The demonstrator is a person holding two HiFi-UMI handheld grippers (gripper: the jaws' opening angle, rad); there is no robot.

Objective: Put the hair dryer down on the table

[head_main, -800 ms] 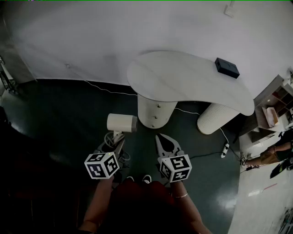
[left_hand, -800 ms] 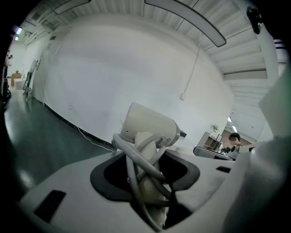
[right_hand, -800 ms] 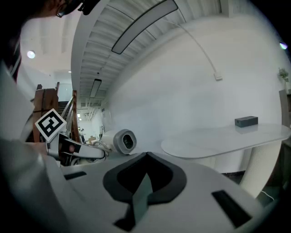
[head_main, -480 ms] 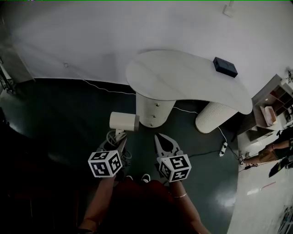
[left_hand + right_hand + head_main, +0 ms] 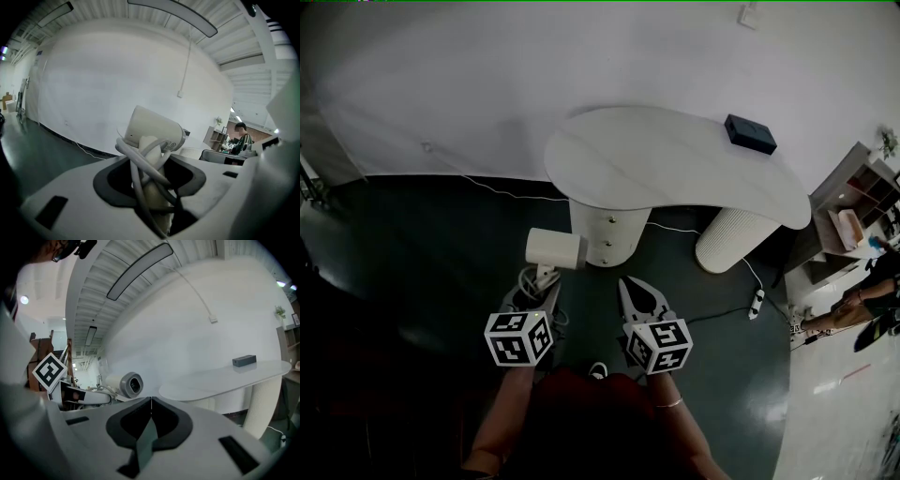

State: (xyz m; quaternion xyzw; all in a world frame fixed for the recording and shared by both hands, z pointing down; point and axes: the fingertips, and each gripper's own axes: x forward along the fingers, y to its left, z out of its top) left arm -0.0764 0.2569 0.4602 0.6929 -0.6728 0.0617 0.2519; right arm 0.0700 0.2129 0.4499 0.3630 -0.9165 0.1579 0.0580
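White plastic hair dryer (image 5: 553,249), short-barrelled, cord wound round its handle: judged light, rigid, smooth-shelled and top-heavy. The handle is the proper hold. Left gripper (image 5: 536,292) clamps that handle, barrel standing above the jaws, in the air at 7 o'clock from the white curved table (image 5: 675,159). Right gripper (image 5: 639,292) is closed and empty. Both tilt slightly downward.

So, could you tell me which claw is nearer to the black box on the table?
Right. The right claw hangs shut, below and left of the box in the head view, short of the table. The left claw, gripping the dryer, is farther off to the left.
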